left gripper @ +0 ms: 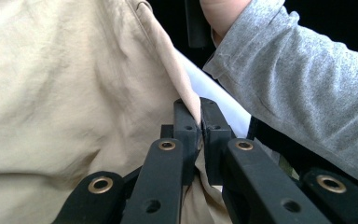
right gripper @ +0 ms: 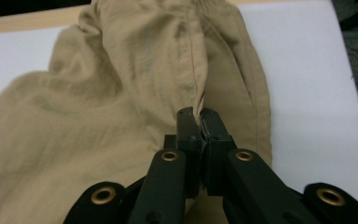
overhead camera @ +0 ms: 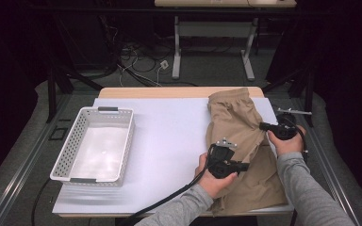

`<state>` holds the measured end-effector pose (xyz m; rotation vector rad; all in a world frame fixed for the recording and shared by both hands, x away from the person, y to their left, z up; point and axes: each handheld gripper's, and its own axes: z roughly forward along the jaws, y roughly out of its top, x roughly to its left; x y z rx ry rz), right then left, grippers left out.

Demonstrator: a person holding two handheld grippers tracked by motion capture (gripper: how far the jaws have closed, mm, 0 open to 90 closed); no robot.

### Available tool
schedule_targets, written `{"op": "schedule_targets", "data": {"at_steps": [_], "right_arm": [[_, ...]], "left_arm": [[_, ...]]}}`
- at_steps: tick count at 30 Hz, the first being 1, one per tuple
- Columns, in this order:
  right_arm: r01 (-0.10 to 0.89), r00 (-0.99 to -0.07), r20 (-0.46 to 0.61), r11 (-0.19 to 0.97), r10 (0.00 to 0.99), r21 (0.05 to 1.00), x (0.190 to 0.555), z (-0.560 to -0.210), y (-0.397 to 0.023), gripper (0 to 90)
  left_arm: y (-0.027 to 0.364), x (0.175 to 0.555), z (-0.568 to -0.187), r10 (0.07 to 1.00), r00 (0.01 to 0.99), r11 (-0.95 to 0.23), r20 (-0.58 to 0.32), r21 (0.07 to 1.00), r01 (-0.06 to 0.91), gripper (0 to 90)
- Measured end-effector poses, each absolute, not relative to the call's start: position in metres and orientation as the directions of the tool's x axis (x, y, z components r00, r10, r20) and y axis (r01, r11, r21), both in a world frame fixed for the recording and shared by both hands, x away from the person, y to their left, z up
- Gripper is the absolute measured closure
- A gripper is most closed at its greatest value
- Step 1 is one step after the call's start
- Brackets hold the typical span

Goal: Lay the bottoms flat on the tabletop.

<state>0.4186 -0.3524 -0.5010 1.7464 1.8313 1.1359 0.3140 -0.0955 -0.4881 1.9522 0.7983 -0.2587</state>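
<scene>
There, at the right end of the tabletop (overhead camera: 169, 132), lay the tan shorts (overhead camera: 238, 141), waistband toward the far edge and legs running back to the near edge, half rumpled. The left gripper (overhead camera: 243, 165) sat over the near middle of the cloth, its jaws clenched on a fold of fabric; in the left gripper view that fold (left gripper: 186, 100) ran straight into the pinched tips. The right gripper (overhead camera: 262, 126) reached in from the right edge of the garment, and its jaws too were clamped on a seam ridge (right gripper: 196, 100) of the shorts, seen rising into them in the right gripper view. A grey sleeve (left gripper: 303, 88) crossed just beyond the left gripper's jaws.

I judged the job, apparently folding the shorts and perhaps putting them away, to be at an early stage: both grips were taken, but the cloth was not yet laid flat or doubled over, and creases ran all through it. The white basket (overhead camera: 94, 146) stood well apart at the left, with nothing in it. What seemed left was the fold itself, then the carry across.

No brand, label or writing could be read on the shorts, the basket or the grippers.
</scene>
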Motion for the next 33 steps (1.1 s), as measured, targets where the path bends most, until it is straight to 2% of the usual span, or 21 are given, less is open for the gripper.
{"op": "schedule_targets", "data": {"at_steps": [7,14,25,29,33], "right_arm": [[0.696,-0.153,0.272,-0.092,0.950,0.712,0.418,-0.522,-0.352,87.5],[0.673,-0.153,0.270,-0.100,0.951,0.733,0.428,-0.508,-0.356,87.7],[0.671,-0.148,0.138,-0.003,0.979,0.741,0.464,-0.484,-0.354,87.8],[0.703,-0.131,0.099,0.022,0.986,0.711,0.471,-0.493,-0.353,87.8],[0.710,-0.134,0.085,0.036,0.987,0.703,0.472,-0.504,-0.355,86.4]], "left_arm": [[-0.094,0.315,-0.493,0.434,0.759,-0.321,-0.485,0.704,0.634,86.6],[-0.094,0.316,-0.490,0.431,0.766,-0.298,-0.477,0.726,0.620,83.6],[-0.092,0.318,-0.487,0.411,0.763,-0.267,-0.499,0.735,0.624,80.4],[-0.087,0.316,-0.485,0.402,0.774,-0.273,-0.489,0.743,0.611,75.9],[-0.074,0.313,-0.482,0.392,0.790,-0.253,-0.472,0.770,0.586,66.8]]}}
